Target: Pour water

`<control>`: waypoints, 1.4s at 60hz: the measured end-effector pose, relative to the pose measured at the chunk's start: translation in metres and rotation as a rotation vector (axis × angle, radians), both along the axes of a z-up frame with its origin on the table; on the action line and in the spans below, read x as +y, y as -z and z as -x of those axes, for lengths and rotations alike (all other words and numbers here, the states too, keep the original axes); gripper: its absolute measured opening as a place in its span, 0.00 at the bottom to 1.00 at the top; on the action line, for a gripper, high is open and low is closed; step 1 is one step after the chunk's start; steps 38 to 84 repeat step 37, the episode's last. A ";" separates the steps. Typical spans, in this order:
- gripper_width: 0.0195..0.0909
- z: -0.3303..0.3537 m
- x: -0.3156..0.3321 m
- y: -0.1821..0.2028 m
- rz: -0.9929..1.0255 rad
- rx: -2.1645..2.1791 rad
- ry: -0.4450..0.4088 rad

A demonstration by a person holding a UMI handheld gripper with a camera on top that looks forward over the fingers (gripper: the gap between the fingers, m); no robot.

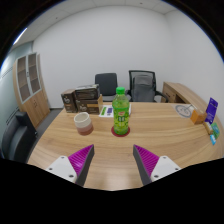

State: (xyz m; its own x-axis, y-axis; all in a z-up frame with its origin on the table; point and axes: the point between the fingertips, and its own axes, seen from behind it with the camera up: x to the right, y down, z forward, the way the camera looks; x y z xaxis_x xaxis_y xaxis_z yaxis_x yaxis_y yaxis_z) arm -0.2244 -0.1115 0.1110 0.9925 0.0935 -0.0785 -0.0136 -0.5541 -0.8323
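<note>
So the green bottle [121, 111] is standing upright on the wooden table [110, 160], pretty much straight ahead of the gripper [115, 161] and well beyond the fingertips, lined up with the gap between them. It has a green cap and a label around the middle, and looks full of something yellow-green. Just to its left, a bit apart from it, there's a short cup [83, 123] with a dark reddish band round it, also upright on the table. The gripper itself is spread wide open with nothing in it, both fingers [76, 160] showing their magenta pads and only bare tabletop between them. Further out on the right side of the table there's a purple box [211, 108], something orange [198, 116] next to it, and a round white thing [183, 109] near those. Behind the bottle on the far edge sit some dark boxes [80, 99], then two office chairs [143, 84] against the white wall, plus a wooden cabinet [31, 86] off to the left.
</note>
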 end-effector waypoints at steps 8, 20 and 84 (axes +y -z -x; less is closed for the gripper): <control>0.85 0.005 -0.019 -0.034 -0.054 -0.025 0.026; 0.85 0.010 -0.029 -0.075 -0.098 -0.024 0.071; 0.84 0.016 -0.024 -0.118 -0.186 -0.033 0.111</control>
